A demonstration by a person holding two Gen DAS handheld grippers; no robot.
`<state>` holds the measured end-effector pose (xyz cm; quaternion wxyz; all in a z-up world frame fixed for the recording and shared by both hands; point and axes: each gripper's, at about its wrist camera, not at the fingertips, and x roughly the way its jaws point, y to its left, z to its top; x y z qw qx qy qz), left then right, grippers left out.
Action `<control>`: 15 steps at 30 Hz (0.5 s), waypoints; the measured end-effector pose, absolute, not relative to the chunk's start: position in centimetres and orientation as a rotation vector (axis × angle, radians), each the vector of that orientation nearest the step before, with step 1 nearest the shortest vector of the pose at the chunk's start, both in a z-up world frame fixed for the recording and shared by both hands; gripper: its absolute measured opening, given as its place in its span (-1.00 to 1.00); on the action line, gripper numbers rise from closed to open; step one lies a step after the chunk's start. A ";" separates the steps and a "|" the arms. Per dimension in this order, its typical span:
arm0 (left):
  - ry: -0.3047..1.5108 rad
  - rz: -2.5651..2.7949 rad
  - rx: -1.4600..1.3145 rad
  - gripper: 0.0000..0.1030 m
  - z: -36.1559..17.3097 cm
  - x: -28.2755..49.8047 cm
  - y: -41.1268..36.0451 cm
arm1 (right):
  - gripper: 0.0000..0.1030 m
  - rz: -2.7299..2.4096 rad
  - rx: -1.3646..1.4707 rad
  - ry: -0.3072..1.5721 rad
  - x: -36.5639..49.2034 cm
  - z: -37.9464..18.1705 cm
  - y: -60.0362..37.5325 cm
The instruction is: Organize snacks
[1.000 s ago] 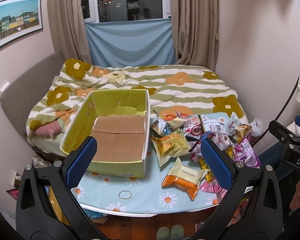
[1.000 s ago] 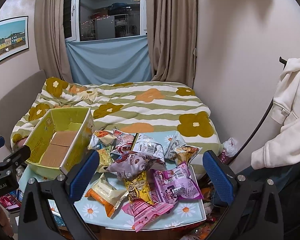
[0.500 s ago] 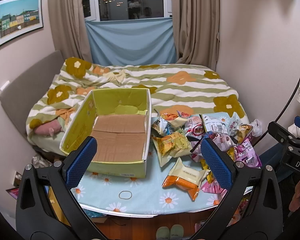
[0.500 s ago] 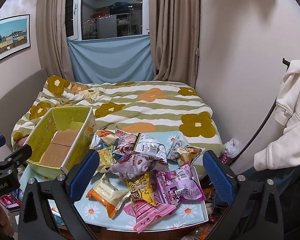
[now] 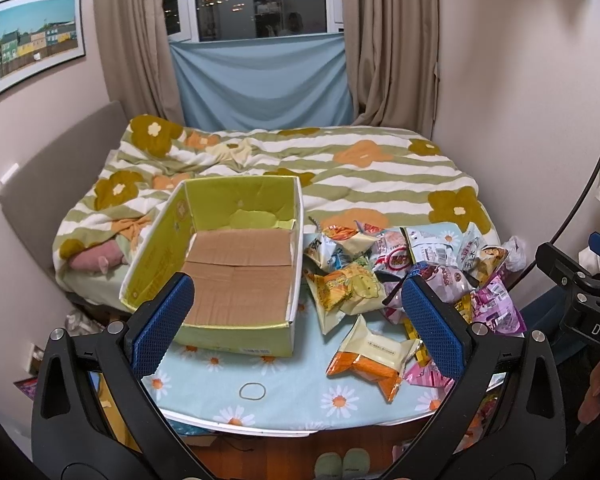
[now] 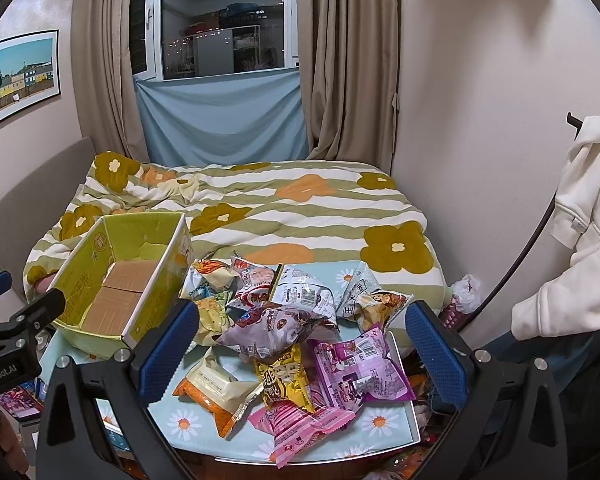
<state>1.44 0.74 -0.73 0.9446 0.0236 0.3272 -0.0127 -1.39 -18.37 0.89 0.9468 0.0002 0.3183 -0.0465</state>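
Writing first: on the yellow cardboard box [image 6: 120, 280] there's printed lettering down the outer left wall, too small for me to read, and a round emblem near its far corner. A white packet with a barcode [image 6: 304, 294] lies label-up at the pile's twelve o'clock, and the yellow packet [image 6: 283, 376] at six o'clock carries bubbly letters I can't make out. The other tool's body at nine o'clock in the right view reads "enRobot.AI"; in the left view it shows "DAS" at three o'clock. Left gripper [image 5: 298, 320] hangs above the table [image 5: 292, 404], jaws spread wide with nothing between them, the box at eleven o'clock, an orange-and-cream packet [image 5: 374, 360] at three. Right gripper [image 6: 300, 346] is poised over the snack pile [image 6: 296, 332], jaws likewise wide apart and empty, a purple packet [image 6: 360, 368] at four o'clock. The box sits open and bare inside, left of the heap.
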 end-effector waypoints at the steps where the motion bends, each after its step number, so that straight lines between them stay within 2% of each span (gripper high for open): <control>1: 0.666 -0.025 0.048 1.00 -0.7 1.4 0.7 | 0.99 -0.095 0.002 0.648 -1.4 0.9 -18.5; 15: 0.669 -0.025 0.049 1.00 -0.9 1.6 0.8 | 0.99 -0.094 0.002 0.650 -1.3 0.9 -18.4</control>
